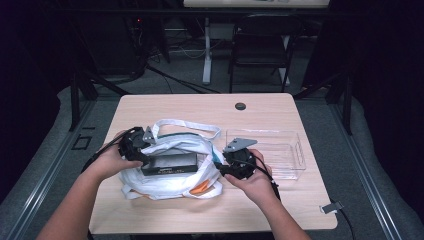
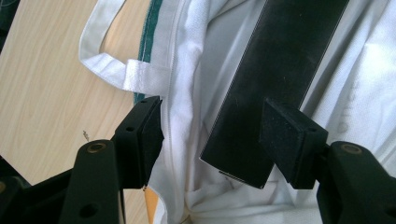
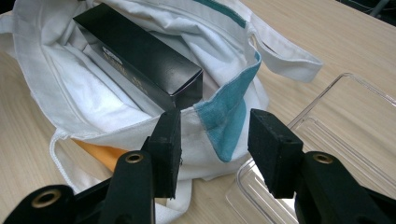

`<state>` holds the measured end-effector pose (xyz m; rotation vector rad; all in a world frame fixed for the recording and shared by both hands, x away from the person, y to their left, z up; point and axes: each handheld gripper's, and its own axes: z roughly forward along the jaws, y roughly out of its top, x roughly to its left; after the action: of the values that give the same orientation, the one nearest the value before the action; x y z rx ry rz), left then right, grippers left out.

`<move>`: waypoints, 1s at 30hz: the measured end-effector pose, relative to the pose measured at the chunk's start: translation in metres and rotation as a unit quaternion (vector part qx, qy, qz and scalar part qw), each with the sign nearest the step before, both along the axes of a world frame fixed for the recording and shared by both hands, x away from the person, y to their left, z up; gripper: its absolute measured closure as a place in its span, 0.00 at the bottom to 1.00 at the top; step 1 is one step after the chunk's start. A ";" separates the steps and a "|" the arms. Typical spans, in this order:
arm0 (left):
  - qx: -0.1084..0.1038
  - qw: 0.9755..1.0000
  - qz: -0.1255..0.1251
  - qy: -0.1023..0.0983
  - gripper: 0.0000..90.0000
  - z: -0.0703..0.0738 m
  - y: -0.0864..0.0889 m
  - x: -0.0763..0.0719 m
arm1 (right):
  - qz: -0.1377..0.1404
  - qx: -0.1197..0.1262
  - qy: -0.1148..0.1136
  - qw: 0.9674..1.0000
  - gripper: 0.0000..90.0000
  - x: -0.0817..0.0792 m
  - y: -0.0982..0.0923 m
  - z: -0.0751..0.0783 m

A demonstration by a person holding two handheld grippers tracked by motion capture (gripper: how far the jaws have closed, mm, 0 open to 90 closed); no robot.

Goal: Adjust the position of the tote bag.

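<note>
One white cloth bag (image 1: 170, 172) lies slumped on the pale wood-grain tabletop (image 1: 200, 107), its mouth open between the two tongs. The cloth is soft and creased, with a teal band along the rim and two flat woven straps; one strap (image 1: 187, 125) loops out on the tabletop beyond the left tongs (image 1: 145, 150). A bit of orange (image 1: 201, 187) peeks out under the bag's near edge. Inside the bag lies one long black box (image 1: 169, 164), rectangular, smooth and slightly glossy, with sharp edges and small pale print on one face. In the left gripper view the box's end sits between the two black pads of the left tongs, just beside the right-hand pad, while the other pad stands at the bag's rim; the jaws are spread and no pad presses on the box. The right tongs (image 1: 223, 164) are at the opposite end of the bag: in the right gripper view the teal-edged rim (image 3: 232, 116) hangs in the gap between its two pads, which stand apart, and whether the left-hand pad touches the cloth cannot be told. Just beyond the right tongs, away from the bag, rests one clear plastic tray (image 1: 280, 150), shallow, rectangular, with rounded corners. One small dark round disc (image 1: 240, 106) sits at the far edge of the tabletop, well apart from both tongs.
</note>
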<state>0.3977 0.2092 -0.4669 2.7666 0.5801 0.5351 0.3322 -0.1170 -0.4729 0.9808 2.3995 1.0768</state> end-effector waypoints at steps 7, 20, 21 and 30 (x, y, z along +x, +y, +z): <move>0.004 1.000 -0.007 0.016 0.39 -0.005 -0.004 0.000 | 0.001 0.001 0.000 1.000 0.61 0.000 0.001 -0.001; 0.011 0.999 -0.028 0.045 0.38 -0.016 -0.016 0.000 | 0.001 -0.002 0.000 1.000 0.60 0.000 0.001 -0.002; 0.013 0.998 -0.029 0.047 0.38 -0.017 -0.017 0.001 | 0.001 -0.003 0.001 1.000 0.60 -0.001 0.002 -0.002; 0.020 0.997 -0.040 0.058 0.36 -0.024 -0.027 0.002 | -0.001 -0.003 0.000 1.000 0.59 -0.001 0.003 -0.003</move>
<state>0.3993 0.1822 -0.4912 2.8590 0.4865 0.3749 0.3311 -0.1144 -0.4755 0.9796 2.3997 1.0694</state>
